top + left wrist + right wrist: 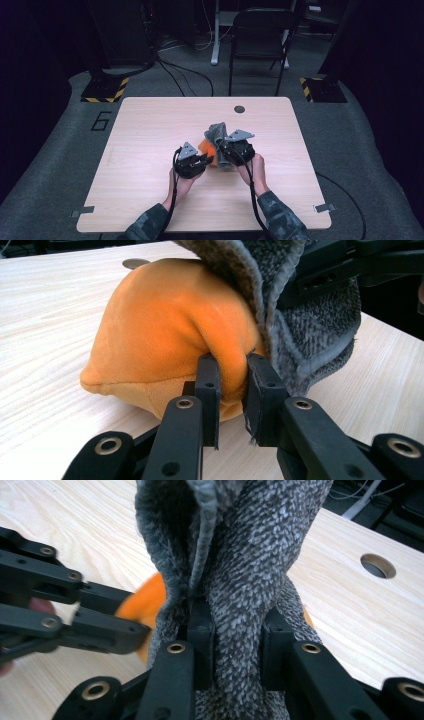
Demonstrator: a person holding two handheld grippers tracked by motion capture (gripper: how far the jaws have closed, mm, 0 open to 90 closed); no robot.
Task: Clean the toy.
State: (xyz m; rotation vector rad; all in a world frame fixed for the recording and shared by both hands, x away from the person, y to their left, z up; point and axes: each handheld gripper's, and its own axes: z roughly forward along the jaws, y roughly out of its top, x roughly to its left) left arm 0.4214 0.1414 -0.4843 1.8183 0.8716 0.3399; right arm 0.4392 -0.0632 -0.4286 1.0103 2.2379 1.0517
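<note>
Orange plush cushion (165,335), grey knit cloth (250,565): soft, light.
Left tongs (231,385) pinch cushion edge; right tongs (235,630) clamp bunched cloth.

- In the high view, the two tools are covering most of the orange plush (206,146), leaving just a sliver showing between them.
- The grey cloth (216,132) is lying over the plush's far side, so that part of the plush is staying hidden in the left gripper view too.
- In the right gripper view, the cloth is running off the top and bottom edges; its full extent cannot be told.
- There, the cloth is hiding the inner faces of the right tool (239,642).
- The left tool (112,625) is cut off by that view's left edge.
- The person's sleeves are leaving the high view at the bottom edge.
</note>
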